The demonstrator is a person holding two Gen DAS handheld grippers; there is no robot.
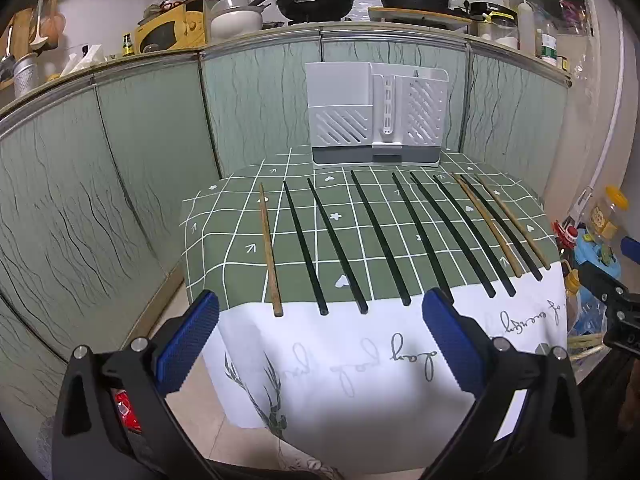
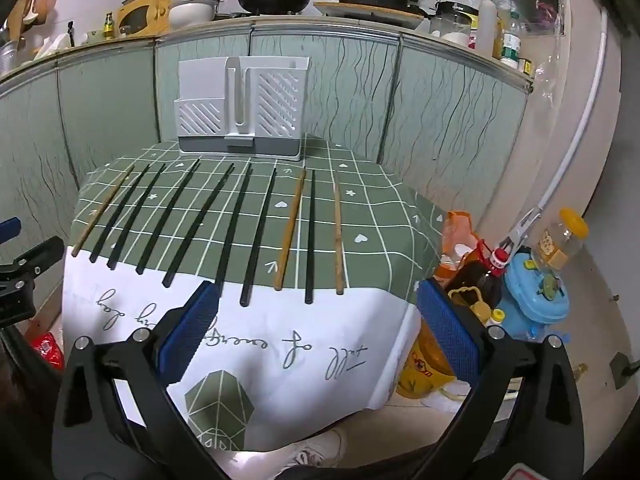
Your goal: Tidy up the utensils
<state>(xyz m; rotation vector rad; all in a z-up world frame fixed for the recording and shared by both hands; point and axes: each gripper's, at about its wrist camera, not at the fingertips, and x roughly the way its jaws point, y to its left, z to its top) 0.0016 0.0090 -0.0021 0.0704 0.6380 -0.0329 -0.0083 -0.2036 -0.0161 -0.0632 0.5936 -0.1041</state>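
Ten chopsticks (image 1: 376, 236) lie fanned across the table (image 1: 224, 216), narrow cloth gaps between them. The white utensil holder (image 1: 376, 116) blocks the far edge; bottles (image 2: 476, 276) crowd the table's right side.

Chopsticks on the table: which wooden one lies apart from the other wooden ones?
The wooden chopstick at the far left end of the row. The other two wooden ones sit at the right end, among black chopsticks.

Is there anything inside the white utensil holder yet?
Nothing shows above the rim of the white utensil holder, and no shapes show through its slanted slots. The solid lower walls hide the compartment bottoms. All ten chopsticks lie on the green checked tablecloth in front.
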